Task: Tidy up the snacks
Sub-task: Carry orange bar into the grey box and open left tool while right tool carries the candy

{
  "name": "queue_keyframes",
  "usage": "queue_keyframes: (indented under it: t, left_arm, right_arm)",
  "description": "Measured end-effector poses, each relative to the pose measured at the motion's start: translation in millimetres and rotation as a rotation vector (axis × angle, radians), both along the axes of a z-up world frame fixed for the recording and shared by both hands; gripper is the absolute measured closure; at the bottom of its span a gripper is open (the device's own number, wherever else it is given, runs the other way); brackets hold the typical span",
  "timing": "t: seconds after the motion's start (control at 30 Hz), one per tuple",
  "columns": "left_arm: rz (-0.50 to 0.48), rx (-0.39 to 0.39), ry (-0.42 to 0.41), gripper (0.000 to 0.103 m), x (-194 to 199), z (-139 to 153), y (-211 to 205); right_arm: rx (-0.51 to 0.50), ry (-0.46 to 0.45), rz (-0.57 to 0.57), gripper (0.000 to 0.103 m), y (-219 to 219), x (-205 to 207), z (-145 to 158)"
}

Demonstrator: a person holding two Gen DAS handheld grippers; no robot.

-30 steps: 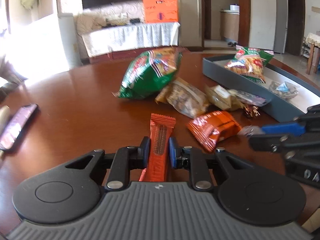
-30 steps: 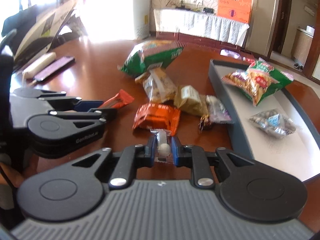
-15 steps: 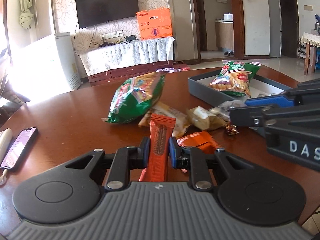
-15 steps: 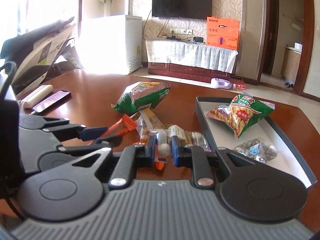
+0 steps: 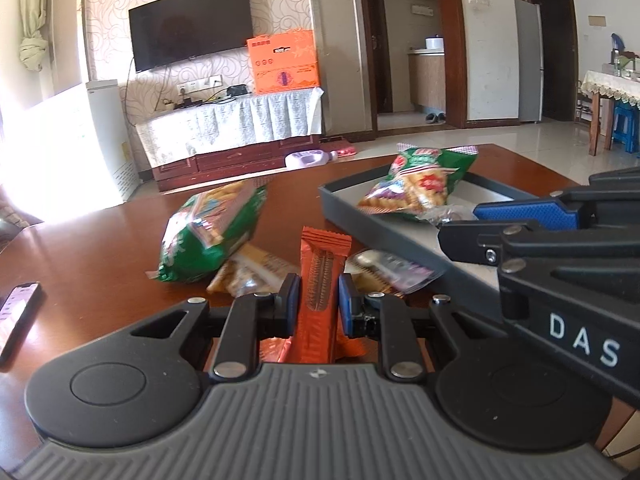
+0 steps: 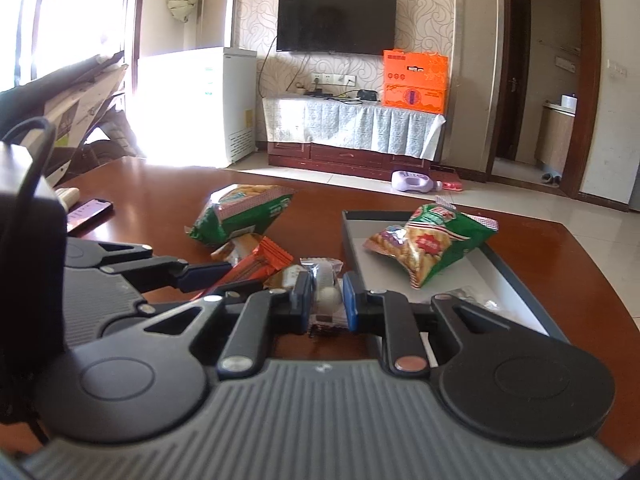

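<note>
Both grippers rose; two green bags (image 6: 240, 216), one tray (image 6: 516, 280).

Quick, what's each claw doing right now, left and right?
Left claw: closed on an orange snack bar.
Right claw: closed on a small clear-wrapped candy.

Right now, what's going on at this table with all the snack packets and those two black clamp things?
A person is sorting snacks with a hand-held gripper in each hand. The left gripper has its jaws shut on an orange snack bar; the right gripper is shut on a small clear-wrapped sweet. A green chip bag already lies in the grey tray. Another green bag and a few small packets remain on the wooden table.
</note>
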State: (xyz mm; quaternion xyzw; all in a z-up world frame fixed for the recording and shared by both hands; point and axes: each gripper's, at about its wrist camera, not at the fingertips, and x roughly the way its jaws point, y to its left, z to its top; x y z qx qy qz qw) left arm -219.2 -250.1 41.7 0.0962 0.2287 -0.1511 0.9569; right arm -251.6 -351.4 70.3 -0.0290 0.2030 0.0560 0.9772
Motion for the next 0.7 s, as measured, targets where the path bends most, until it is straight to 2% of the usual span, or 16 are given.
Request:
queue_keyframes:
  t: [0.7]
  left_arm:
    - [-0.120,-0.001,-0.027,0.078,-4,2,-63]
  right_arm:
    - [0.031,-0.013,-0.108,0.083,-54,-21,0]
